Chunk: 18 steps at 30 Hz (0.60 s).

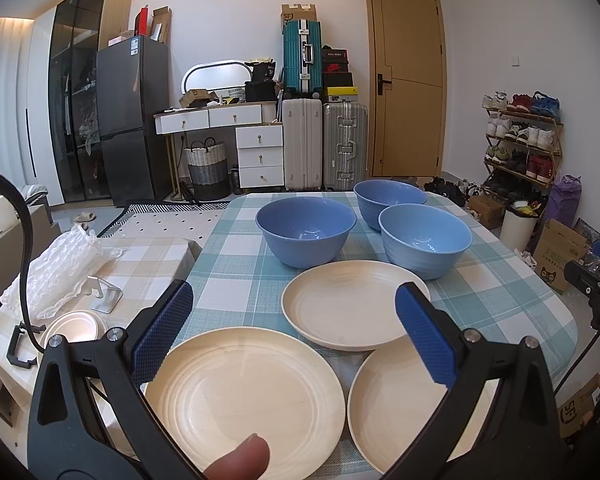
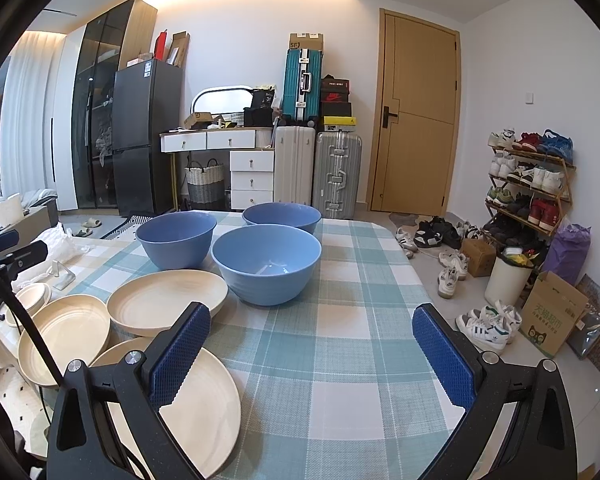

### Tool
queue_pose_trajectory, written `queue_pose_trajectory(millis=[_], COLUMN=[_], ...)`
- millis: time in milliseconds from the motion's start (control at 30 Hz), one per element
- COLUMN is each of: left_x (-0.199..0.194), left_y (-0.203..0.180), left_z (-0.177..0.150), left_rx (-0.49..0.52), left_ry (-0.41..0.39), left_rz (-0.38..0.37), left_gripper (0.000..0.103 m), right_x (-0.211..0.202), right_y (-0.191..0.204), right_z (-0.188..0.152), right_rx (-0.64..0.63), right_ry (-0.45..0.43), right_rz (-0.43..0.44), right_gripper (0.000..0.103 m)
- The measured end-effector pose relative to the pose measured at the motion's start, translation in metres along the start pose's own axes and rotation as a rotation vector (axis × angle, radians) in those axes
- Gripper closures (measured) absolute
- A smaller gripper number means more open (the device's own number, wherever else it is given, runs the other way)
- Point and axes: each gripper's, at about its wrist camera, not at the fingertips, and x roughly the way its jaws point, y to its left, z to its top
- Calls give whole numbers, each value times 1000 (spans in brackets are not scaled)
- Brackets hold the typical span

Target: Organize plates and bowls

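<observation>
Both the left gripper (image 1: 294, 330) and right gripper (image 2: 312, 354) hover spread wide, empty; three cream plates (image 1: 244, 396) sit nearest, three blue bowls (image 1: 306, 232) behind – overlapping plate rims could slip or drag neighbours when pinched.

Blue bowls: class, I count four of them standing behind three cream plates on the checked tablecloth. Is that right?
Not quite. There are three blue bowls, not four, as the right wrist view shows. The three cream plates and the checked tablecloth are right.

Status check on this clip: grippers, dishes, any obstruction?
Left hand-held gripper open, empty; right hand-held gripper open, empty. Three cream plates and three blue bowls on the checked tablecloth, unstacked. Nothing in the way.
</observation>
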Motion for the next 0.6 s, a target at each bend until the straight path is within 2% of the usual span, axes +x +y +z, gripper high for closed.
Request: queue_pose_trajectory(millis=[600], left_x=[1], left_y=[-1], left_z=[0], left_rx=[1], left_ry=[2], left_rz=[1], left_gripper=[2], right_x=[-4], right_y=[-5], right_z=[-3], right_rx=[-8], right_ry=[3], right_rz=[-6], right_gripper=[0])
